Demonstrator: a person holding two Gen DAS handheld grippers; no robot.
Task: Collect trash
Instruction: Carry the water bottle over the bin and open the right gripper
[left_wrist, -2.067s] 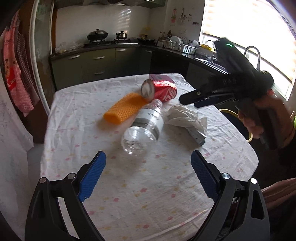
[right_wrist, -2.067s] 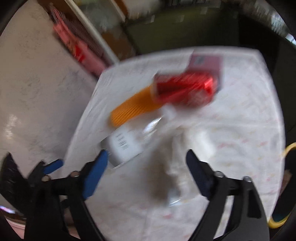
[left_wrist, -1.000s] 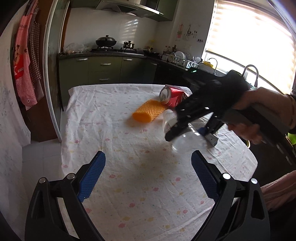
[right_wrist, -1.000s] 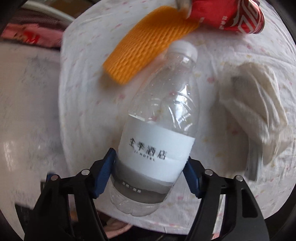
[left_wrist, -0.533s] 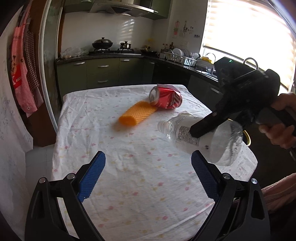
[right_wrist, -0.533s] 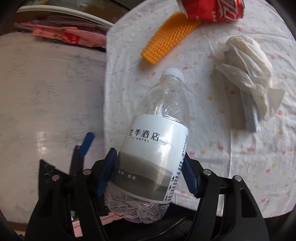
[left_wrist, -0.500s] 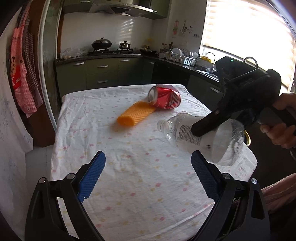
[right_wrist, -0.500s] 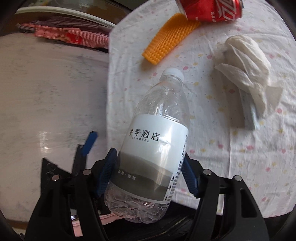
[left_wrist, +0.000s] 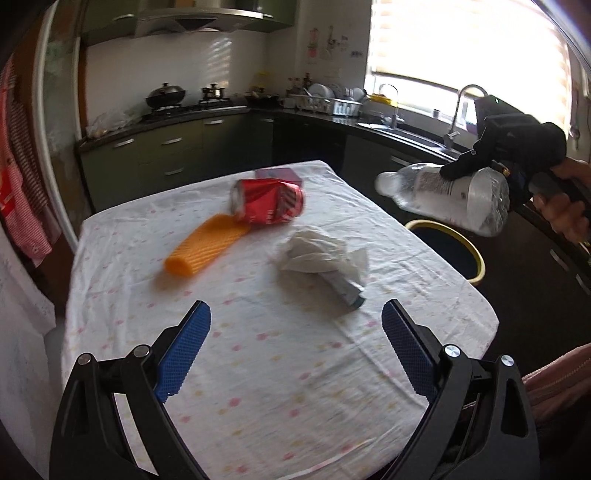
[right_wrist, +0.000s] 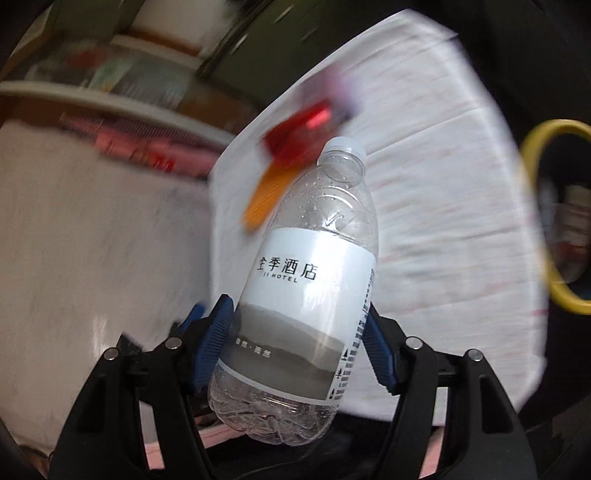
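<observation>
The right claw (right_wrist: 299, 350) grips a clear plastic bottle (right_wrist: 310, 295) by its lower body, off the desk (left_wrist: 295, 369), above the yellow-rimmed bin (left_wrist: 476, 254). The left claw (left_wrist: 295, 354) gapes wide and empty over the desk.

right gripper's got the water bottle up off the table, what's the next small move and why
Probably carry the water bottle a bit further until it is over the yellow-rimmed bin, then open. The right gripper clamps it in mid-air beyond the table edge, but its cap end seems short of the bin's mouth.
</observation>
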